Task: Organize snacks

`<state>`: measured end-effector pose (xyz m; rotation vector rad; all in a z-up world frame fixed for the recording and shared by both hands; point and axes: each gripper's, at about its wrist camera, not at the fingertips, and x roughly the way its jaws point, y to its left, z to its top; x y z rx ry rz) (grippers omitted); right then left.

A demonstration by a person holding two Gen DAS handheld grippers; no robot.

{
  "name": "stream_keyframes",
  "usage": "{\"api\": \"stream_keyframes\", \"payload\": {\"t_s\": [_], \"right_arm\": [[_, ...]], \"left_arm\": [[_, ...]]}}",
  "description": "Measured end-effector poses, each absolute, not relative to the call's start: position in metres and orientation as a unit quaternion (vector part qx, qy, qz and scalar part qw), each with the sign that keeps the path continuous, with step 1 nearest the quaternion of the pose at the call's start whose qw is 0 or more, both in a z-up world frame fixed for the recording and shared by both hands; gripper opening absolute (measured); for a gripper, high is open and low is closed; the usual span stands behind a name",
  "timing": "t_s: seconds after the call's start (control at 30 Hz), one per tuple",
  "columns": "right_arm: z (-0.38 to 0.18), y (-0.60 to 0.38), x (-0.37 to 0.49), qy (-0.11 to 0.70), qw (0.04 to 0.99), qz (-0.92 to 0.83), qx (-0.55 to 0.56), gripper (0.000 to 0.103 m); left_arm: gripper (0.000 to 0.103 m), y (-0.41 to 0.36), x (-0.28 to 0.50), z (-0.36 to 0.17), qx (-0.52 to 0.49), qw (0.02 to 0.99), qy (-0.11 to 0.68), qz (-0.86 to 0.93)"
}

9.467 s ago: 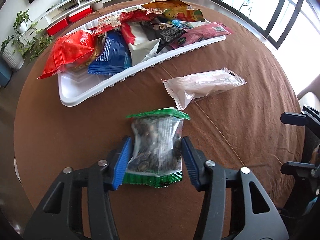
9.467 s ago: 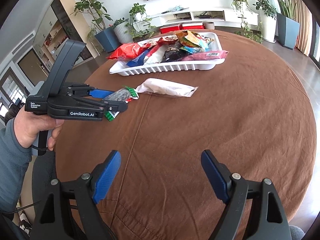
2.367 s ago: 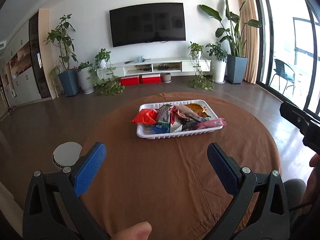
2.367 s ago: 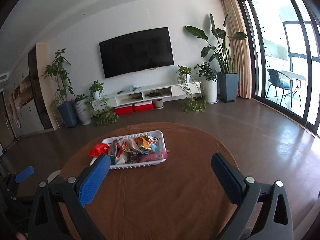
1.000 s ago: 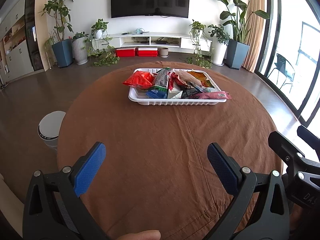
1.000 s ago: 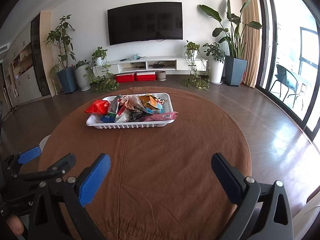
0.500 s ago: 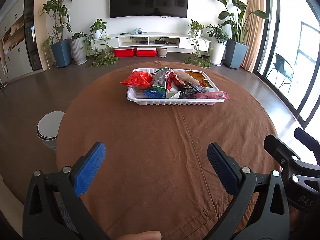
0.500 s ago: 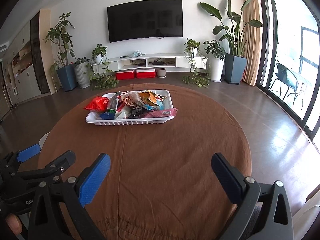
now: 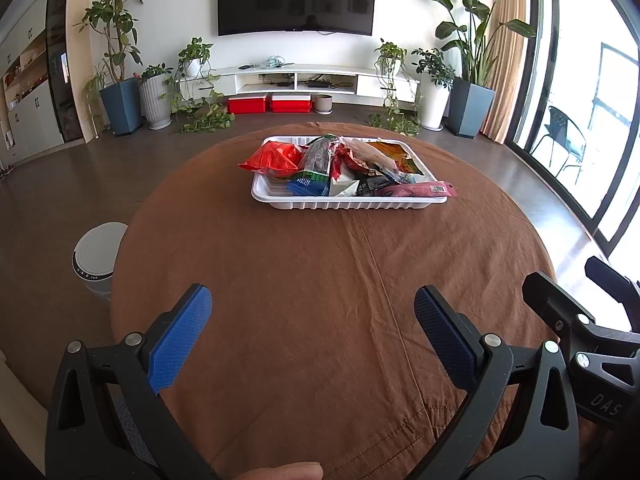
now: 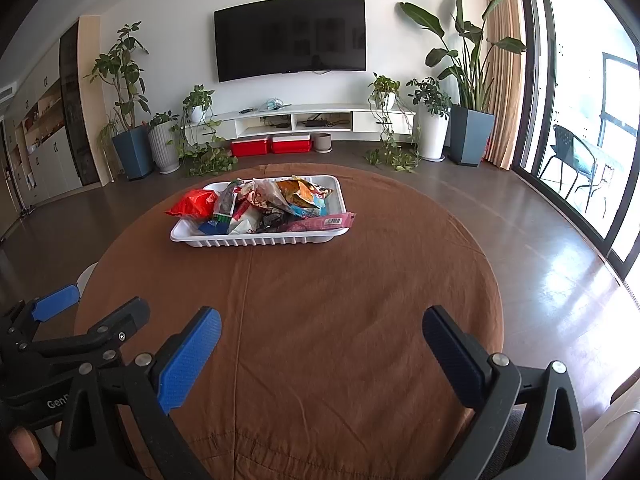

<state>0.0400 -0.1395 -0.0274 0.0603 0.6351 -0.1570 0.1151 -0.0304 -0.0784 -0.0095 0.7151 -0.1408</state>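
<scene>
A white ribbed tray (image 9: 348,203) (image 10: 256,241) sits at the far side of the round brown-clothed table (image 9: 320,288) (image 10: 320,304). It is heaped with snack packets: a red bag (image 9: 274,157) (image 10: 192,203), a clear green-edged packet (image 9: 316,156), an orange bag (image 10: 298,192) and a pink bar (image 9: 416,190) (image 10: 324,221) overhanging the right rim. My left gripper (image 9: 313,312) hangs open over the near table edge, well short of the tray. My right gripper (image 10: 322,334) is open too, beside it on the right. Neither holds anything.
A fingertip (image 9: 280,471) shows at the bottom of the left wrist view. A round white bin (image 9: 98,256) stands on the floor left of the table. Potted plants, a TV shelf (image 10: 304,120) and glass doors (image 10: 580,128) lie beyond.
Half a second ago both grippers were almost where they are now; the views have only drifted slightly. Nine seconds ago the left gripper held the green-edged packet, which now lies in the tray.
</scene>
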Motion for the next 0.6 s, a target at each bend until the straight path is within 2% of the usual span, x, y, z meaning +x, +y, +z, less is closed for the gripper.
{"api": "stream_keyframes", "payload": {"t_s": [0.6], "right_arm": [[-0.0286, -0.1408, 0.0397, 0.312, 0.946, -0.078, 0.030, 0.103]], "left_arm": [[0.103, -0.0305, 0.1158, -0.0789, -0.006, 0.934, 0.350, -0.069]]}}
